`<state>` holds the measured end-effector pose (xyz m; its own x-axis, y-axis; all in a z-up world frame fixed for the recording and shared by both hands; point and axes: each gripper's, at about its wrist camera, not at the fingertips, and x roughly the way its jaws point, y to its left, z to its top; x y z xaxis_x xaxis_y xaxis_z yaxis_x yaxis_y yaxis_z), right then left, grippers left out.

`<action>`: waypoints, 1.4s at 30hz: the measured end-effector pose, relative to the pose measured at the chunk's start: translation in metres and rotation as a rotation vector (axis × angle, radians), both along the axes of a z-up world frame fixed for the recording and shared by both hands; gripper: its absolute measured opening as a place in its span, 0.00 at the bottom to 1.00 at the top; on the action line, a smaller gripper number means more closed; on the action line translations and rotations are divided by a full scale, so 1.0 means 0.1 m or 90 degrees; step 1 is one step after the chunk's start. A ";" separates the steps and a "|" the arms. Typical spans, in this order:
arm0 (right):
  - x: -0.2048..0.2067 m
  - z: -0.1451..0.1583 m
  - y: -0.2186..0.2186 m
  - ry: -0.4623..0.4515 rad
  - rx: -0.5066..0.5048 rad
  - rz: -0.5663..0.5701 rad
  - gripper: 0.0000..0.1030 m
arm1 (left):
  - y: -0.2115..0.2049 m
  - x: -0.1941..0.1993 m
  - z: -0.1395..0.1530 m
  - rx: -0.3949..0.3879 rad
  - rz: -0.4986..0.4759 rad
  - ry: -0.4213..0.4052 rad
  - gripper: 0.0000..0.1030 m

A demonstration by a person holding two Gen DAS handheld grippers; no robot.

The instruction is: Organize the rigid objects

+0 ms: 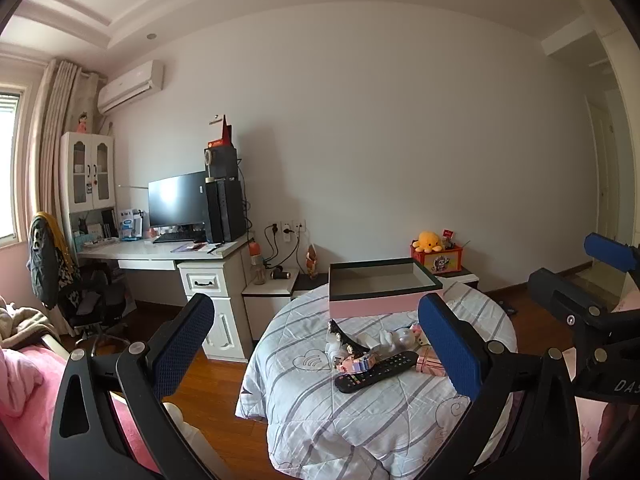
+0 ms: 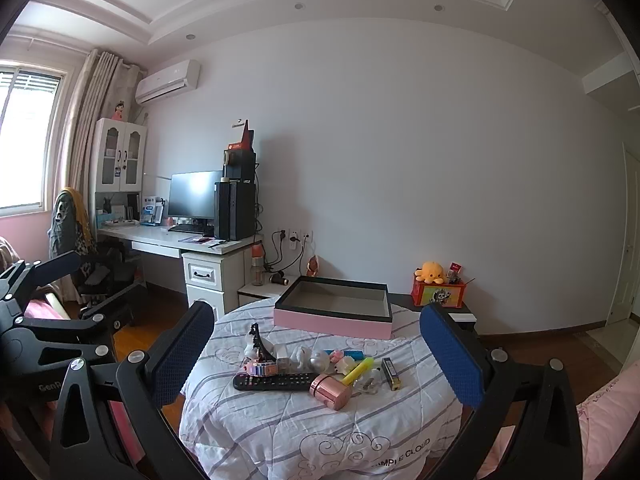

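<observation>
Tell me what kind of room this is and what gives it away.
Most likely a bedroom that doubles as a study. A white desk carries a monitor and a computer tower, an air conditioner hangs by the curtained window, and a striped quilt covers the round surface in front.

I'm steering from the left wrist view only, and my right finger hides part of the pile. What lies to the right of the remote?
Observer: A rose-gold metal canister lies on its side at the right end of the remote.
Operator: Anything past that?
Observer: A yellow highlighter, then a small dark rectangular item furthest right.
Operator: Is the pink box free to fill?
Observer: The right wrist view shows the pink box with a bare grey floor, nothing in it.
Operator: And the right gripper?
Observer: The right gripper is wide open and holds nothing; the pile is beyond its fingers.
</observation>
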<state>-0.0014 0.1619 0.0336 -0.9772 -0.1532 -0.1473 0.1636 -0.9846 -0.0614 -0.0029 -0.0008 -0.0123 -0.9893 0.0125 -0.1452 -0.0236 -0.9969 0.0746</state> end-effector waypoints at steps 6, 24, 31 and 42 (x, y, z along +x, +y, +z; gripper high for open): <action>0.02 0.02 -0.01 0.000 0.002 0.003 1.00 | -0.02 0.03 0.03 0.011 -0.006 0.010 1.00; -0.05 0.00 0.00 -0.001 -0.001 -0.002 1.00 | 0.07 0.04 0.07 -0.004 -0.010 0.019 1.00; -0.17 -0.10 0.04 -0.021 0.000 -0.005 1.00 | 0.13 -0.07 0.02 -0.018 -0.010 0.001 1.00; -0.63 -0.55 0.27 -0.107 -0.014 -0.027 1.00 | 0.21 -0.70 -0.51 -0.015 -0.025 -0.116 1.00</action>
<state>-0.0643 0.1892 -0.0218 -0.9448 -0.1173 -0.3059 0.1280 -0.9917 -0.0151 -0.0724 0.0202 -0.0631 -0.9453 0.0445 -0.3231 -0.0772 -0.9930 0.0892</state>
